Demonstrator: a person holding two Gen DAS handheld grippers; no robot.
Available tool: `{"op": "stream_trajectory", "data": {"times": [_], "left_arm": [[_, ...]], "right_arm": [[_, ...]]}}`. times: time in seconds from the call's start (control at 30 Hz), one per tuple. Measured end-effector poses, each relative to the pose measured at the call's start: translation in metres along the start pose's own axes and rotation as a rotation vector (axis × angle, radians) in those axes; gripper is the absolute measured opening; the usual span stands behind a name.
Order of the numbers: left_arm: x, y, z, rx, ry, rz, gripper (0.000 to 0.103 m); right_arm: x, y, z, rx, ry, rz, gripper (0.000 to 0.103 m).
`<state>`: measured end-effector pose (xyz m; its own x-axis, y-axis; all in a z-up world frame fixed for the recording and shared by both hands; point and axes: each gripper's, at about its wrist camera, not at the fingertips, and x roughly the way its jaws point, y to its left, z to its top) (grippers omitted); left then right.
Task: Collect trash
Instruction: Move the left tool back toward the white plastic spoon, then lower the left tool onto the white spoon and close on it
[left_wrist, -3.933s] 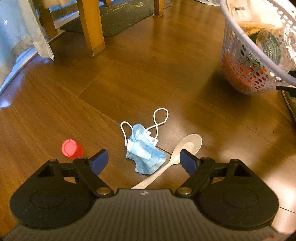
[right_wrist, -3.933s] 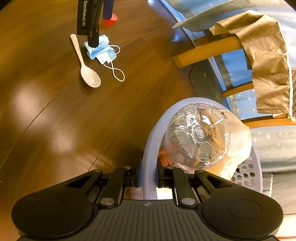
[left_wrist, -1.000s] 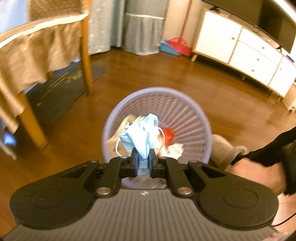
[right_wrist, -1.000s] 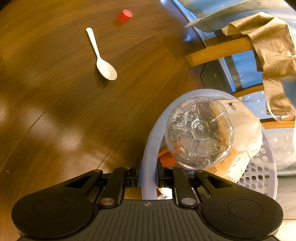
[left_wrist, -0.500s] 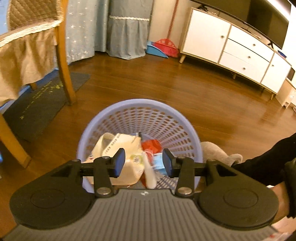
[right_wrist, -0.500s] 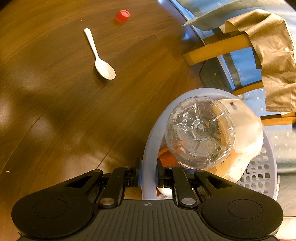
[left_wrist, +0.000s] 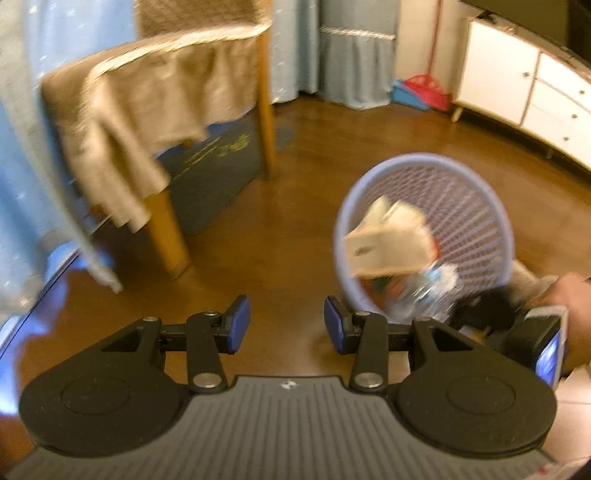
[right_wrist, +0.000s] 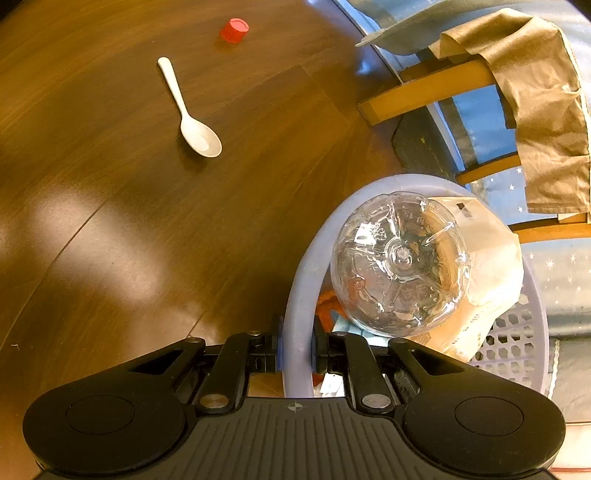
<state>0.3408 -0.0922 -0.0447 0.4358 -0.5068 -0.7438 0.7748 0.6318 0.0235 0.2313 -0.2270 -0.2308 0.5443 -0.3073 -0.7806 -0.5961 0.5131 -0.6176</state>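
My right gripper (right_wrist: 295, 354) is shut on the near rim of the lilac plastic basket (right_wrist: 306, 280). The basket holds a clear plastic bottle (right_wrist: 399, 262), a beige paper bag (right_wrist: 491, 251) and a bit of blue mask (right_wrist: 343, 325). On the wood floor beyond lie a white plastic spoon (right_wrist: 192, 122) and a red bottle cap (right_wrist: 234, 30). In the blurred left wrist view my left gripper (left_wrist: 286, 325) is open and empty above bare floor. The basket (left_wrist: 421, 156) stands to its right, with a hand (left_wrist: 576, 295) beside it.
A wooden chair draped with beige cloth (left_wrist: 147, 110) stands left of the basket, on a dark mat (left_wrist: 214, 166). The same cloth (right_wrist: 546, 92) hangs at the right wrist view's upper right. A white cabinet (left_wrist: 535, 92) and a red dustpan (left_wrist: 421, 88) line the far wall.
My left gripper opened over the basket and let the blue mask fall in, then swung left, so the basket now sits to its right. The right gripper kept still.
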Motion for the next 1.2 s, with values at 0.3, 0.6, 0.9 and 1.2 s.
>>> {"op": "stream_trajectory", "data": {"times": [0.3,0.6,0.9,1.2], "left_arm": [[-0.001,0.028,-0.054,0.017,0.049,0.005,0.04],[0.024,0.02,-0.084,0.075,0.115,-0.038,0.043],[0.04,0.021,-0.1,0.089,0.153,-0.032,0.046],[0.054,0.029,-0.122,0.103,0.174,-0.02,0.055]], "right_arm": [[0.003,0.001,0.002,-0.013,0.0,-0.001,0.01],[0.004,0.001,0.005,-0.011,0.0,-0.008,0.01],[0.005,0.002,0.007,-0.015,-0.002,-0.011,0.01],[0.007,0.002,0.009,-0.02,-0.005,-0.02,0.01]]}}
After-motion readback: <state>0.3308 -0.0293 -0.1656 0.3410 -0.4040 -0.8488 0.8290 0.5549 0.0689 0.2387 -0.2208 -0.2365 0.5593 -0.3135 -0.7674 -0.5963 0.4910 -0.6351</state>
